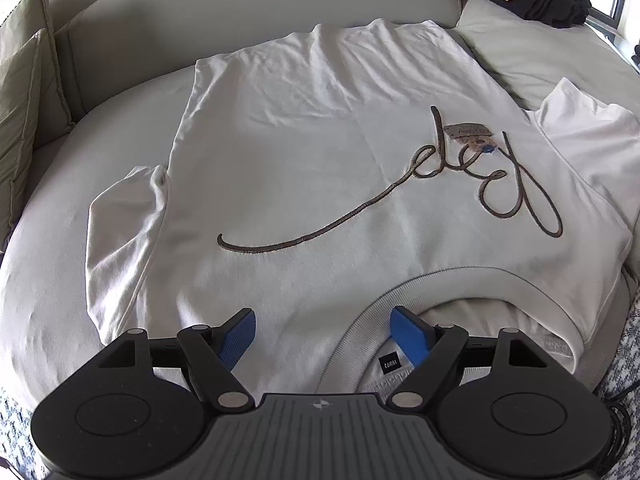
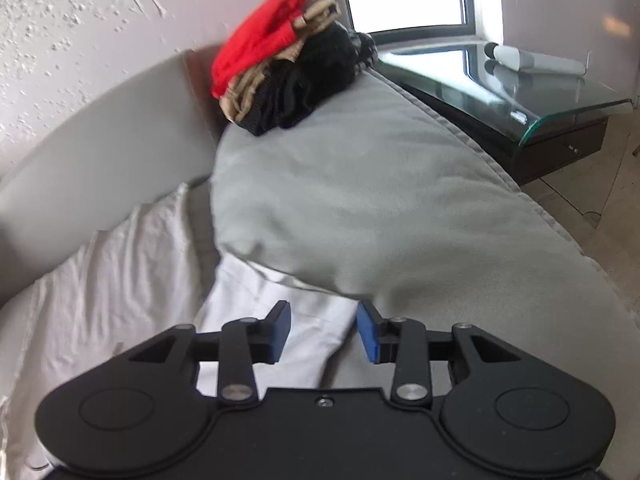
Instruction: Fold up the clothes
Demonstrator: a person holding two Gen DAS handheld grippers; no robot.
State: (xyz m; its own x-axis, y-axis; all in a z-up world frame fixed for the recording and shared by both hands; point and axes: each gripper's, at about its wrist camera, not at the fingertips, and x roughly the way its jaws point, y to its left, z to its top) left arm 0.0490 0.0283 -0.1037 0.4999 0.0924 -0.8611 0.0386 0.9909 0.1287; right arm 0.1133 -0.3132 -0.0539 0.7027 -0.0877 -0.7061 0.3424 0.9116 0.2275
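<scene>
Two grippers in view, neither holding anything. Left gripper [image 1: 323, 334]: jaws wide apart, poised over the near collar [image 1: 472, 276] of the white T-shirt [image 1: 304, 152]; nothing between the pads. The shirt lies spread flat, front up, on the grey sofa [image 1: 52, 224], neck nearest, hem far, a sleeve out to each side. Right gripper [image 2: 324, 330]: jaws partly apart and empty, above a white sleeve [image 2: 280, 320] beside a grey cushion [image 2: 360, 184]. Far right, a pile of folded clothes [image 2: 288, 64], red on top, sits on the cushion.
</scene>
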